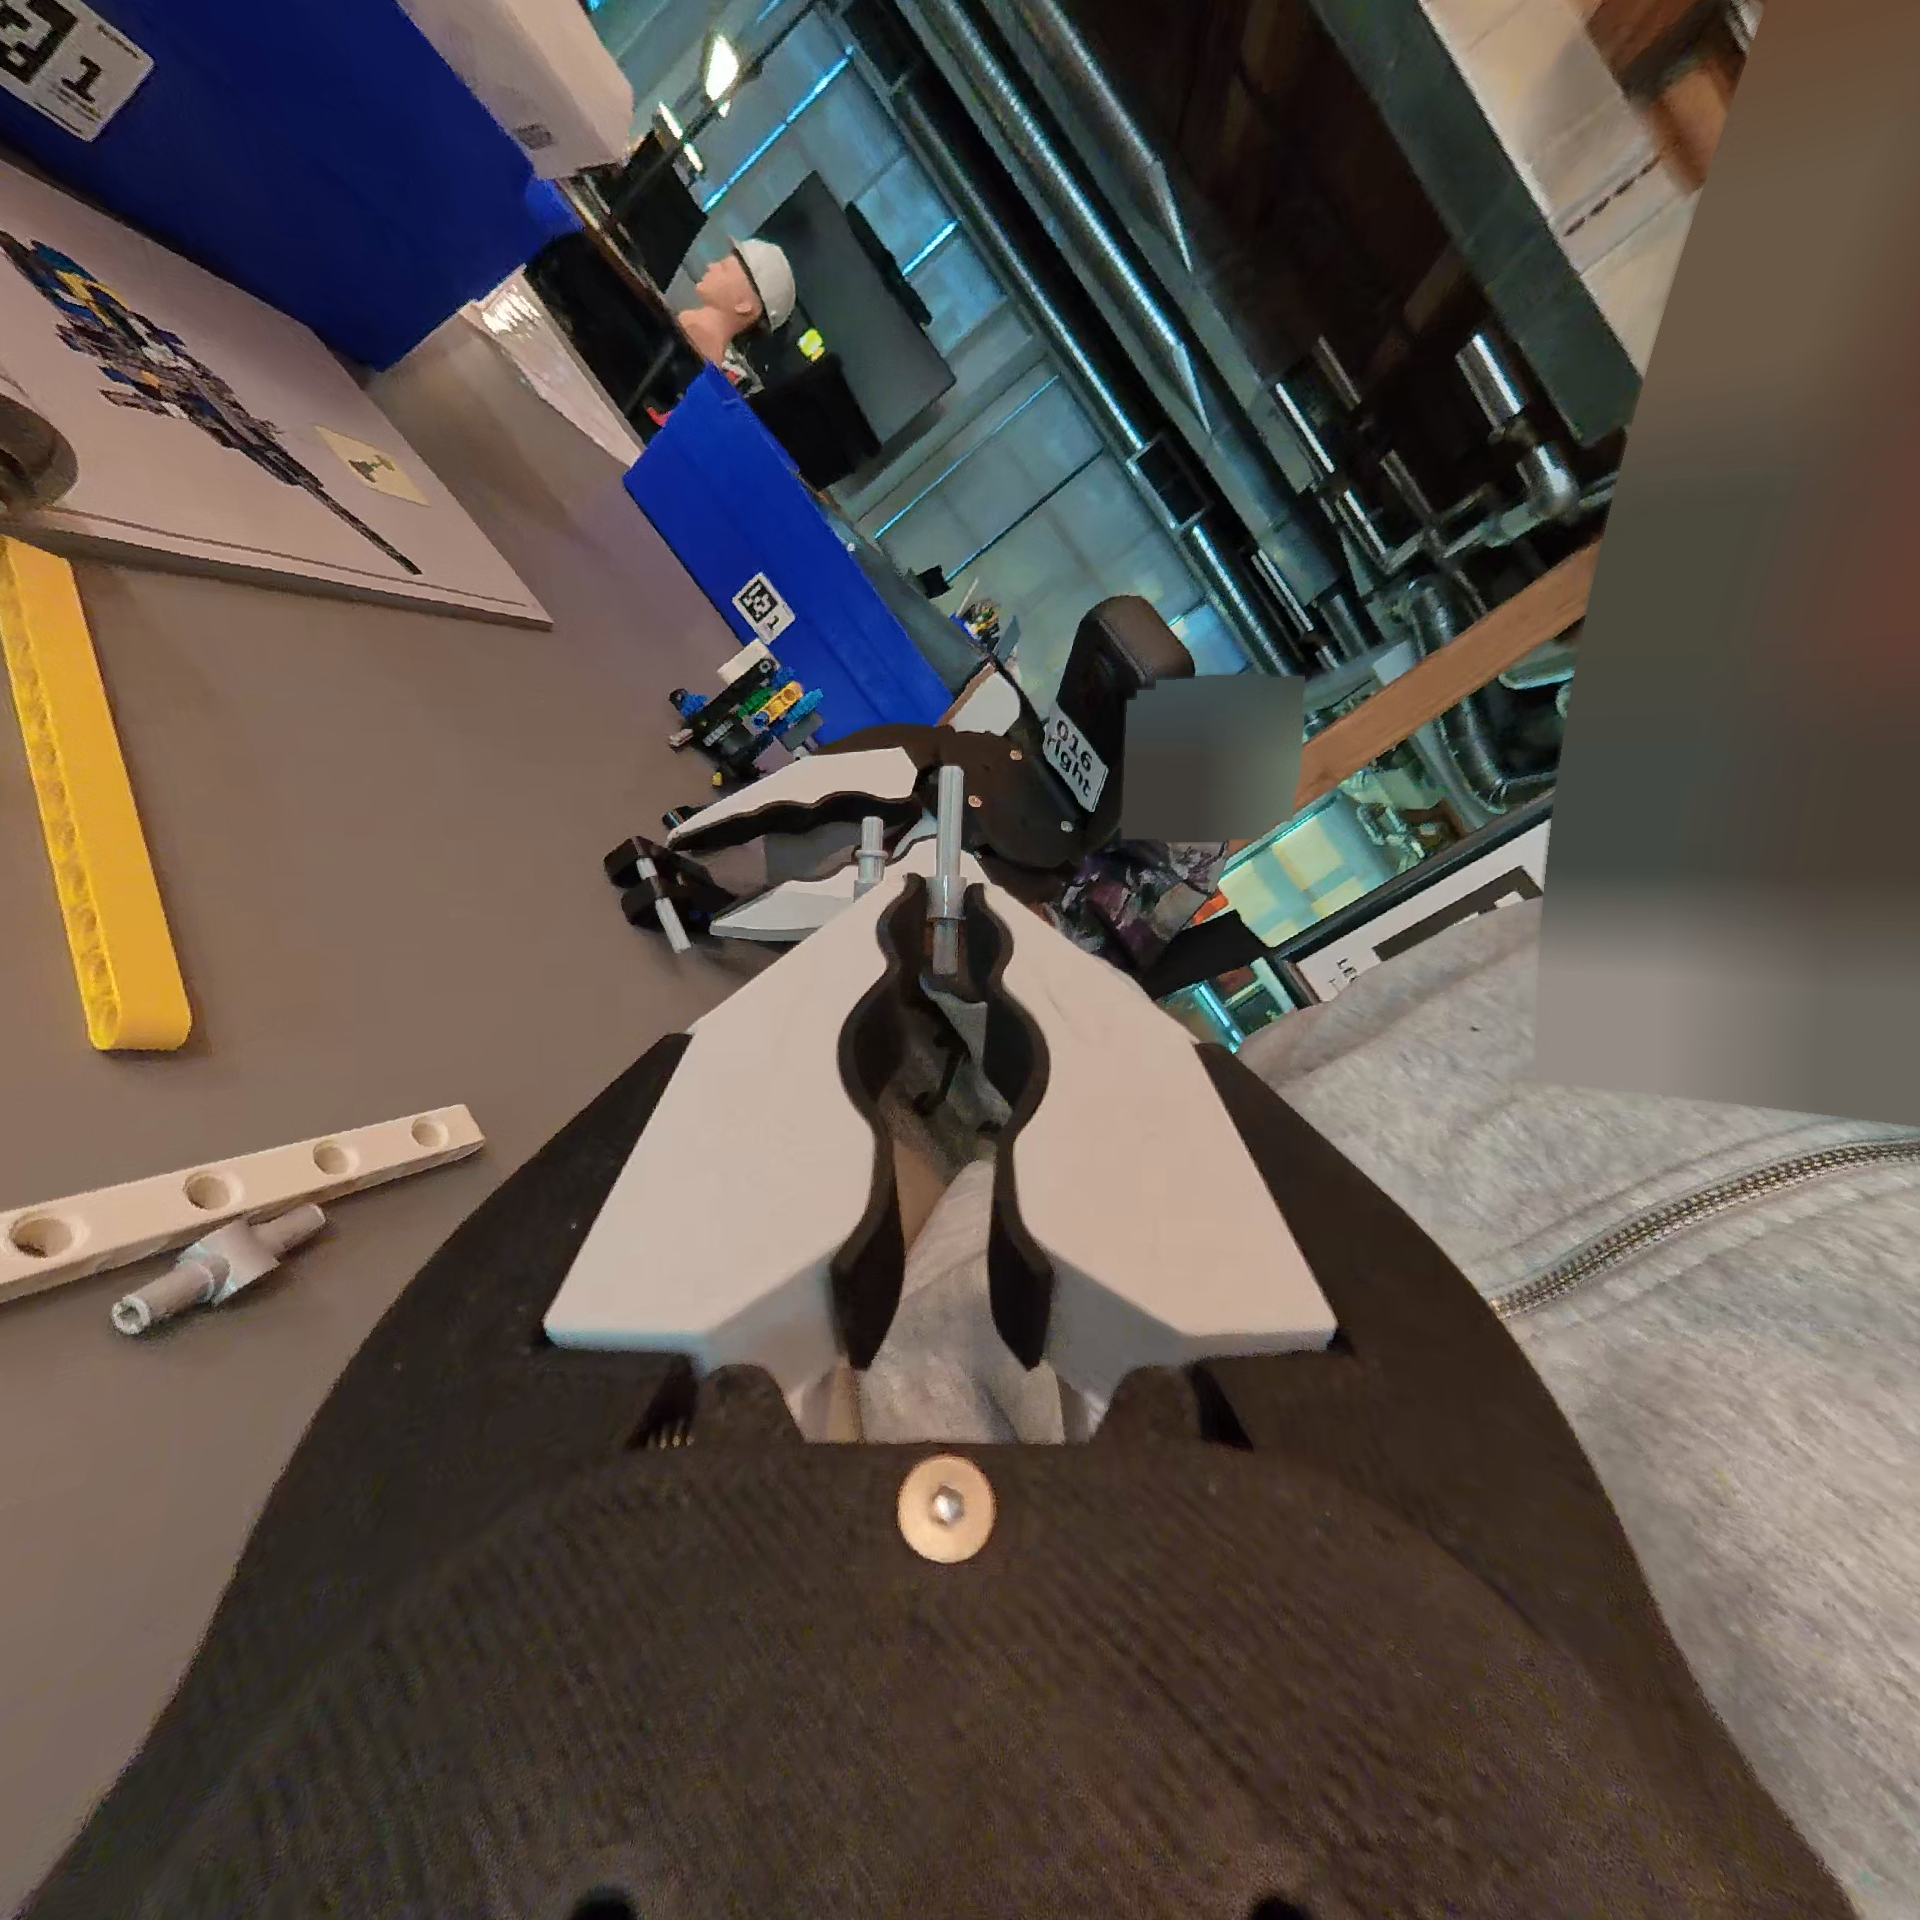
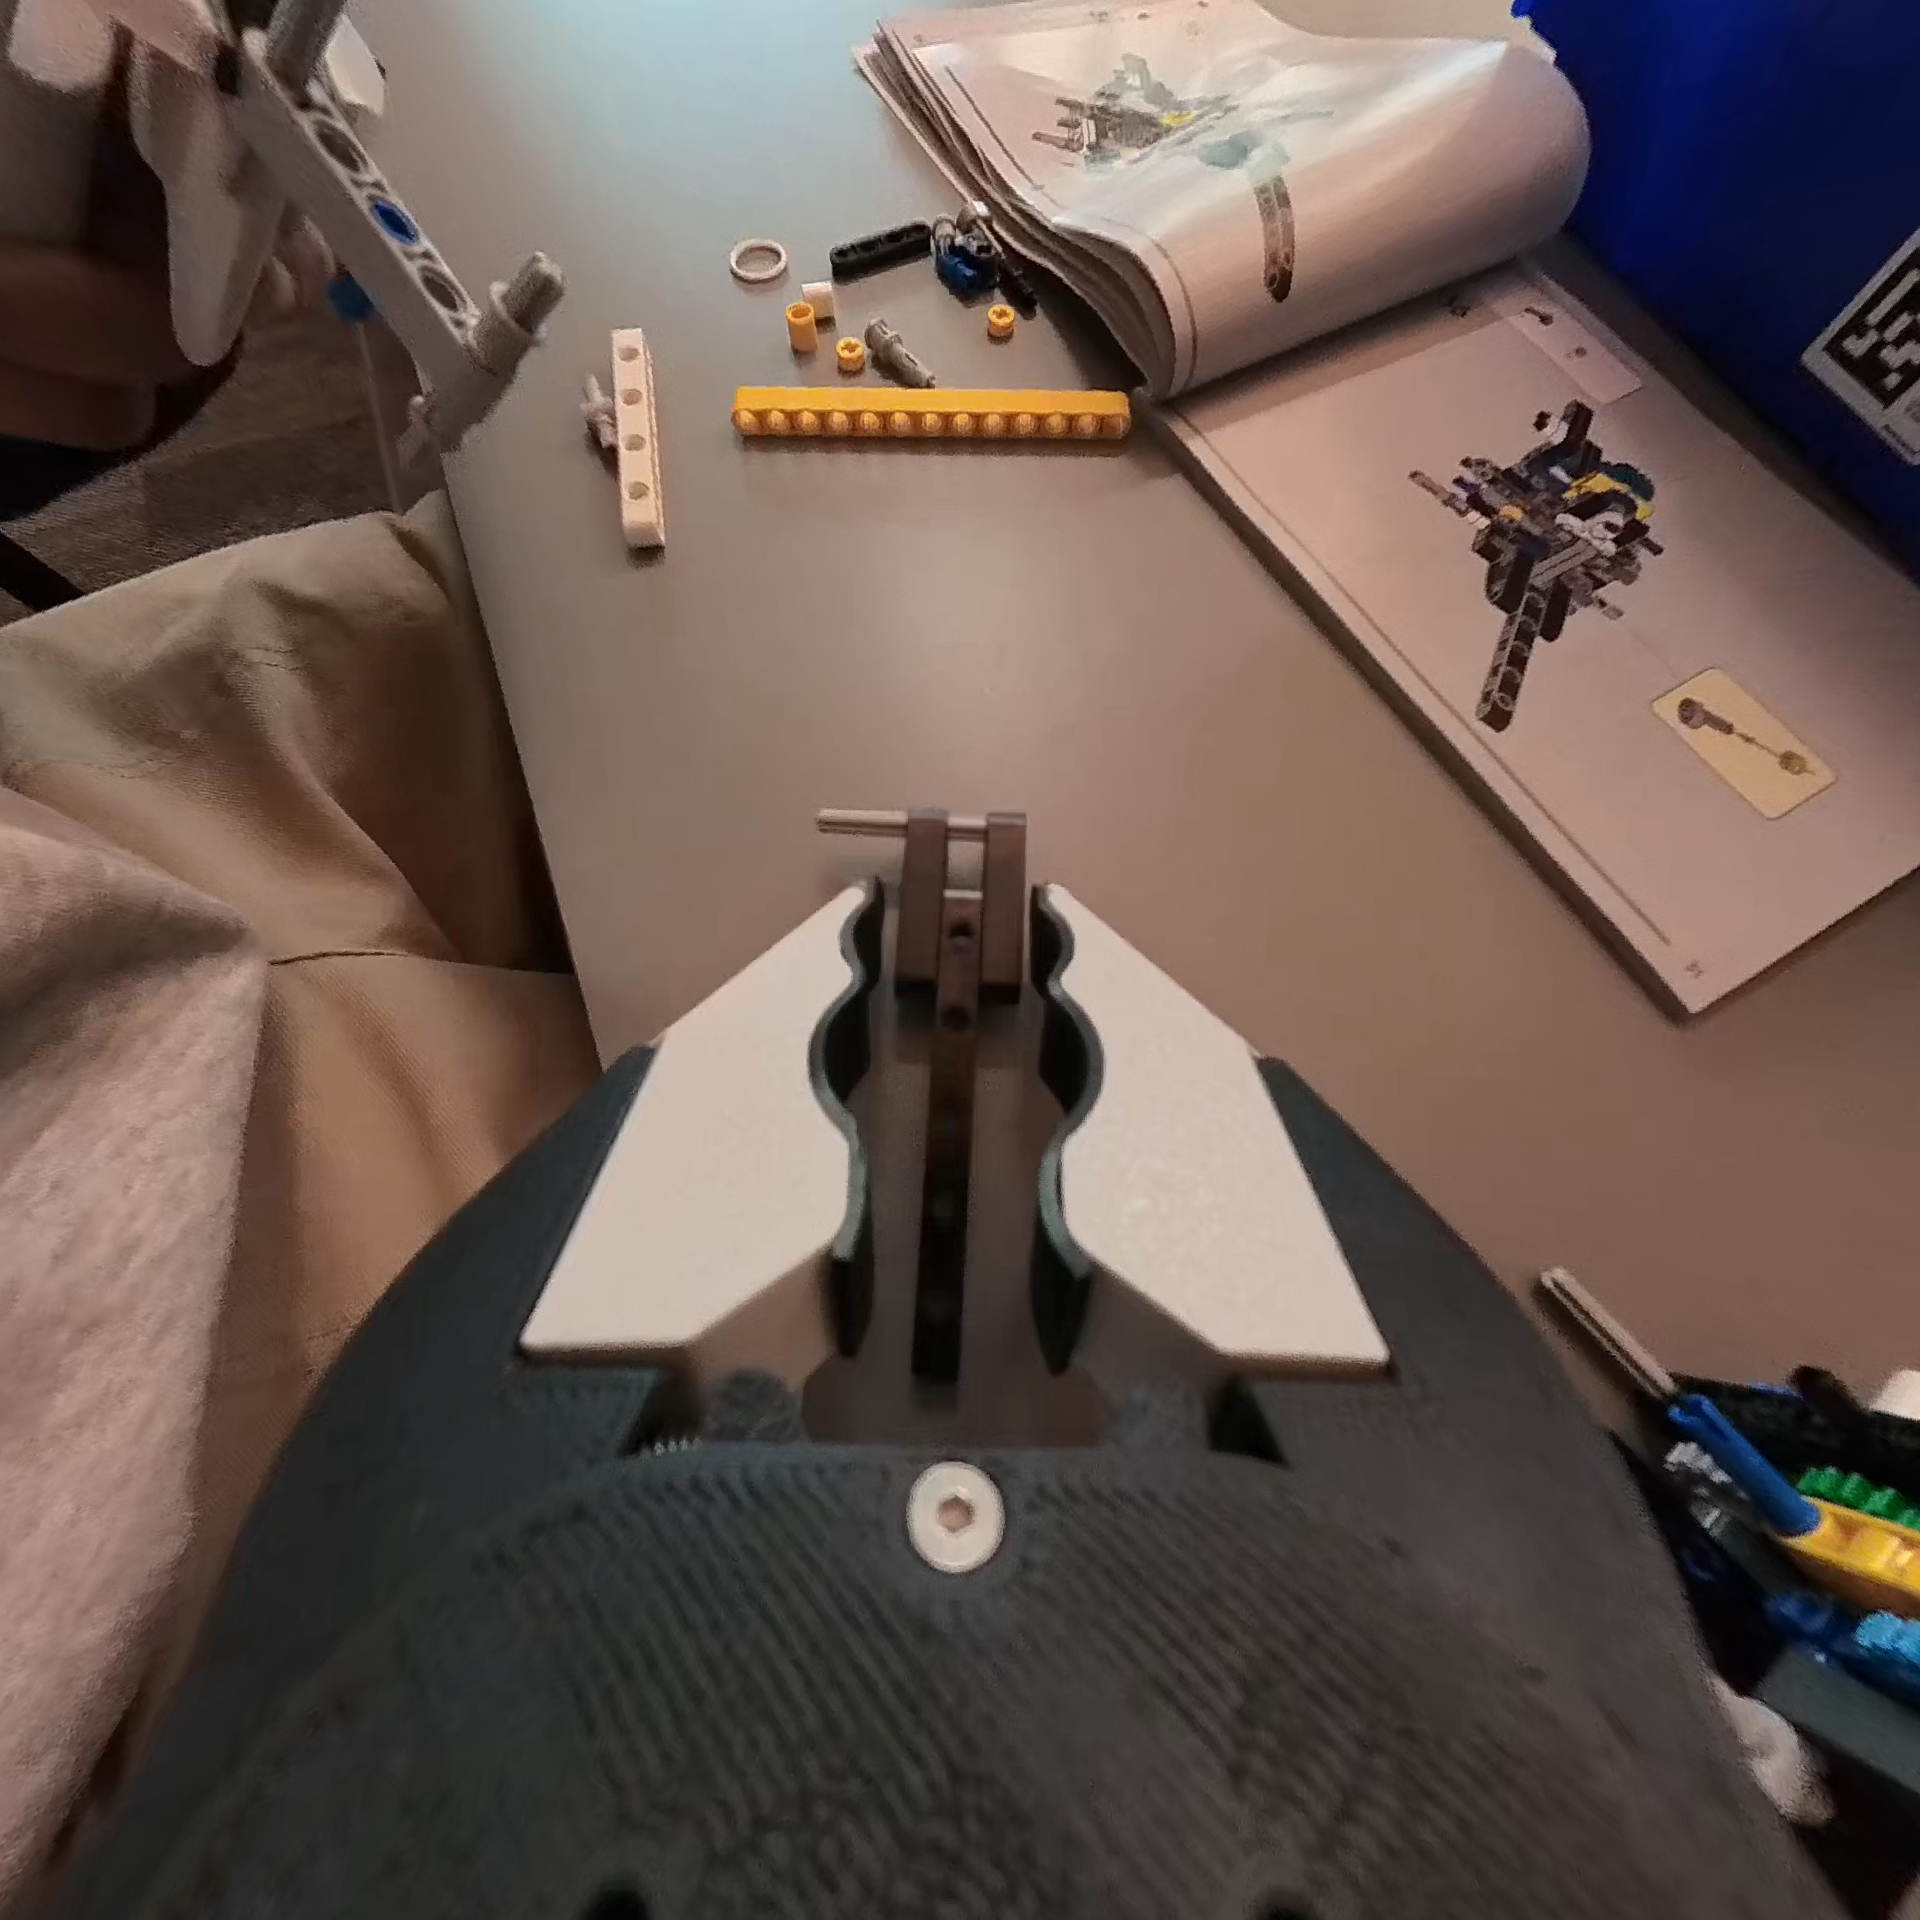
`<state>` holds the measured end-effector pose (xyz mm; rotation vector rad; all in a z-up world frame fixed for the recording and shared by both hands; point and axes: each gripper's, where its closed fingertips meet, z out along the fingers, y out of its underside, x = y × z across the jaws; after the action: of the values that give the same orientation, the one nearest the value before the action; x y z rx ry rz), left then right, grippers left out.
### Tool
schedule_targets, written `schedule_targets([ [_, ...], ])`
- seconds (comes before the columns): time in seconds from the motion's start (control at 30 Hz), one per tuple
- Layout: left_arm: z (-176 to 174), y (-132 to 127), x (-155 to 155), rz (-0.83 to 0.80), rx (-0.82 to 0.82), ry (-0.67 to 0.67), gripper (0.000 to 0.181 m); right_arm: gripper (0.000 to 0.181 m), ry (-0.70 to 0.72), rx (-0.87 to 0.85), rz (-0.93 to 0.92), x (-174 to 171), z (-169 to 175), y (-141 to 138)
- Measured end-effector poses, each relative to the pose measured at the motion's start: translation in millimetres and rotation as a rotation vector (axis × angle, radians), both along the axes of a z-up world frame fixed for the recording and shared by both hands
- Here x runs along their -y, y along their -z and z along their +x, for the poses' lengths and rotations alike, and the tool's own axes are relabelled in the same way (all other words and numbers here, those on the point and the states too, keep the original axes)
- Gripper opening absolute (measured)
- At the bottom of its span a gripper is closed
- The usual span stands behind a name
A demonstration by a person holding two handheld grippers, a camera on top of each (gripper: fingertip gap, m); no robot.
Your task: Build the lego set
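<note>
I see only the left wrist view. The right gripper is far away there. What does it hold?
Observer: The right gripper is shut on a dark assembly: two grey beams, a black one between them, a grey rod across the tip.
Operator: My own gripper shows me only a grey pin. Is there more?
Observer: The left gripper is shut on a white beam that carries a blue pin.
Operator: What lies beyond the yellow beam?
Observer: Three small yellow pieces and a white ring lie just past the yellow beam.
</note>
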<state>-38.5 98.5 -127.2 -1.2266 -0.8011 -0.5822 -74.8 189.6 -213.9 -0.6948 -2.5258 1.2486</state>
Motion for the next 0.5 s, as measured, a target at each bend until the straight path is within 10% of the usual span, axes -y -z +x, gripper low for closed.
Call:
schedule_targets([
  [0.5, 6, -24, -11, 0.397, 0.225, 0.114, 0.003, 0.037, -0.185, -0.197, -0.337, 34, 46, -76],
])
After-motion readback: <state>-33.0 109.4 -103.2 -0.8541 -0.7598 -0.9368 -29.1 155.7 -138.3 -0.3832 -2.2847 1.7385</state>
